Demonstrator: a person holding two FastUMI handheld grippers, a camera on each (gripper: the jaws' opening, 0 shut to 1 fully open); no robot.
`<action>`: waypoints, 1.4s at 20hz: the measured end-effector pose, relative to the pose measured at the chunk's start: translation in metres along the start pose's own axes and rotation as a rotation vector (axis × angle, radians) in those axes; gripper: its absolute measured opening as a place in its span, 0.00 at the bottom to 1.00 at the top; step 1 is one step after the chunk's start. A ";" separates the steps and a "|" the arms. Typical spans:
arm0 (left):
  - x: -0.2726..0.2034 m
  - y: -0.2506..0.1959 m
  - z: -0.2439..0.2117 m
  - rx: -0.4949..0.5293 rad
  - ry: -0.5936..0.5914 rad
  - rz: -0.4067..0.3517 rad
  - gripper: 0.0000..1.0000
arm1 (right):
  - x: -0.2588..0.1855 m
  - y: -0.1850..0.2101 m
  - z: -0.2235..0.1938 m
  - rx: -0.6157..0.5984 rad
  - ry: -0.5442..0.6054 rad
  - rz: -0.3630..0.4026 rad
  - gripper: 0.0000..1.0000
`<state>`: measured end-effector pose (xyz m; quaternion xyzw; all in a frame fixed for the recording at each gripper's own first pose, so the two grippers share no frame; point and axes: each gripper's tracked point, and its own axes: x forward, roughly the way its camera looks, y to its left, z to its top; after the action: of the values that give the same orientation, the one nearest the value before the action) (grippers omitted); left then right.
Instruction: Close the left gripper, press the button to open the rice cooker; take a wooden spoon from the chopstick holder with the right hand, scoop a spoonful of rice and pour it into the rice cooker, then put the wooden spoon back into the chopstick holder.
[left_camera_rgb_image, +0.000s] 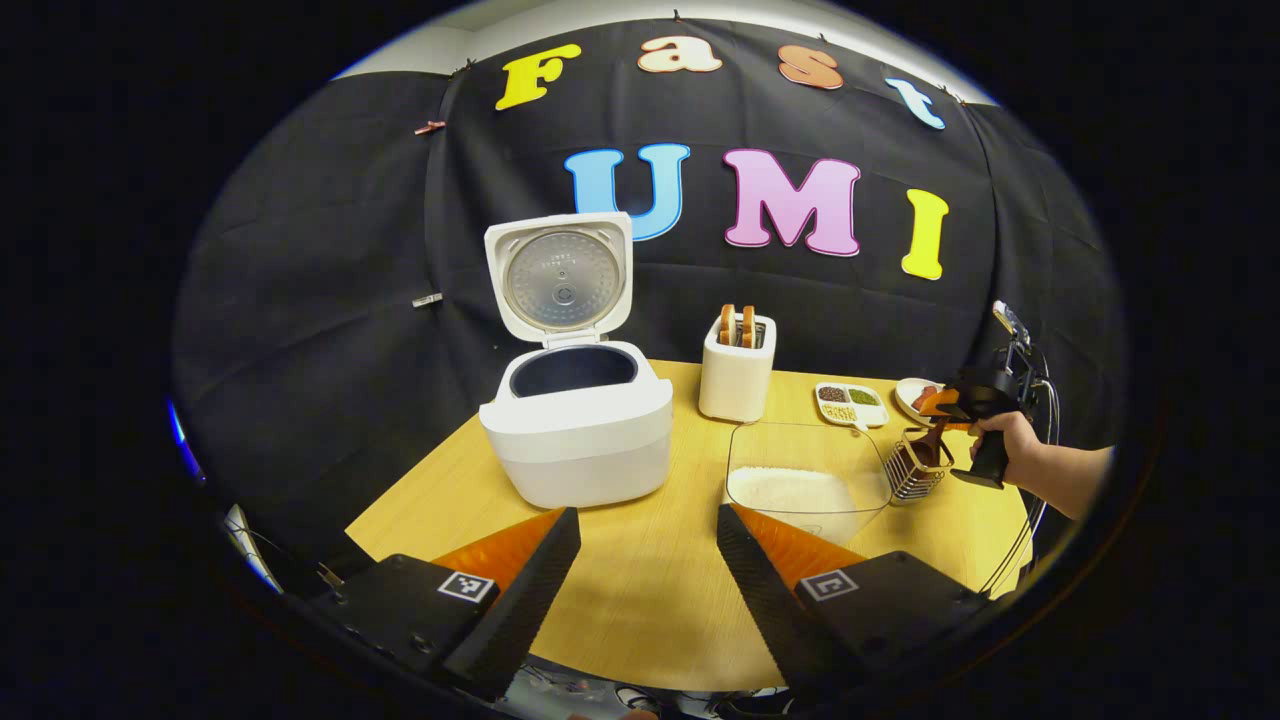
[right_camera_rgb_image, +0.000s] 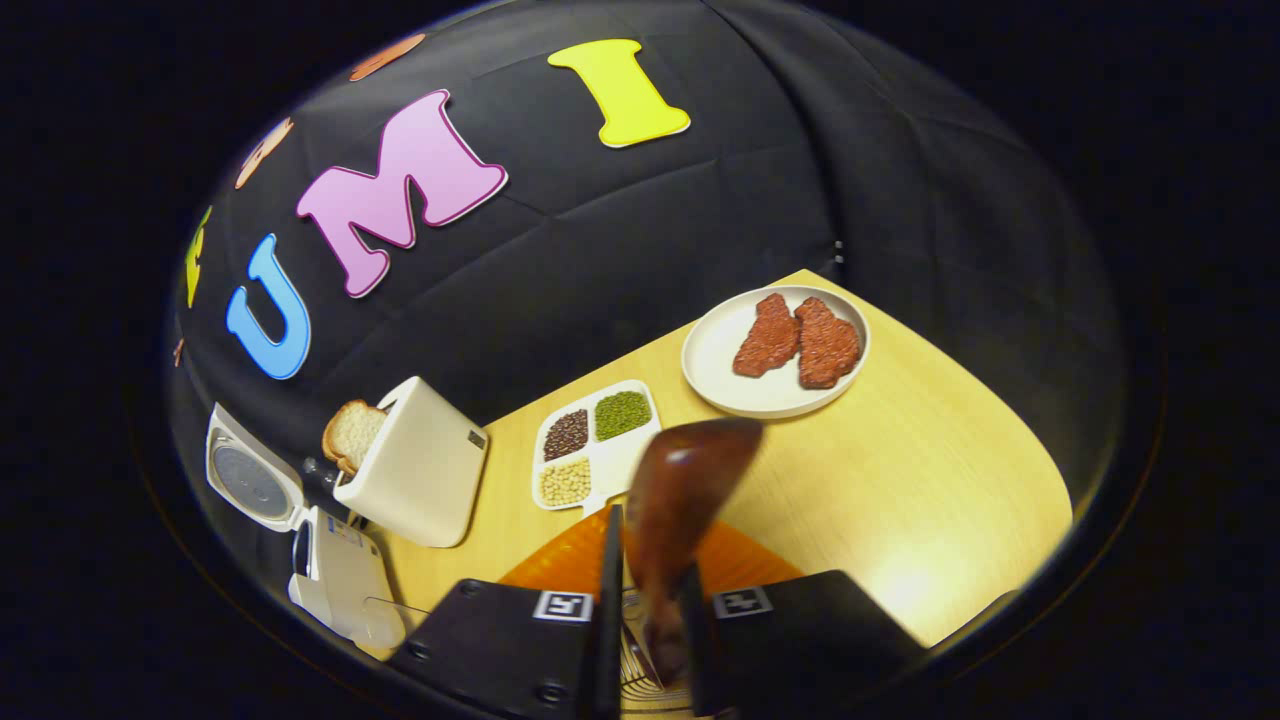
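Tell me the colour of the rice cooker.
White; the rice cooker shows best in the left gripper view.

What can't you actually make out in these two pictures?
- Wooden spoon handle: right gripper view, hidden between the right gripper fingers.
- Chopstick holder contents: left gripper view, too small, partly behind the gripper.
- Rice cooker pot's bottom: left gripper view, dark.
- Rice cooker button: cannot be made out.

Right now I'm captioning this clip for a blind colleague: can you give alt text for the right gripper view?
The right gripper's fingers clamp a dark brown wooden spoon above the wire chopstick holder. Beyond, on the light wooden table, sit a white three-compartment dish of beans and a white plate with two red meat pieces.
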<state>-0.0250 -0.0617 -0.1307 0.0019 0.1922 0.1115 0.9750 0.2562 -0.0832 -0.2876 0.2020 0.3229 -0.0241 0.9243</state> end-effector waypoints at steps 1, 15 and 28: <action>0.001 0.000 -0.001 -0.003 0.002 -0.009 0.95 | -0.008 0.003 0.003 -0.008 -0.001 0.004 0.19; 0.010 0.063 -0.012 -0.018 -0.067 -0.112 0.96 | -0.129 0.106 0.065 -0.036 -0.231 0.071 0.16; 0.047 0.094 -0.045 -0.047 0.005 -0.218 0.96 | -0.098 0.190 -0.077 -0.329 -0.139 0.158 0.16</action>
<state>-0.0203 0.0387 -0.1859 -0.0423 0.1909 0.0093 0.9807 0.1671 0.1131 -0.2150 0.0708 0.2408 0.0877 0.9640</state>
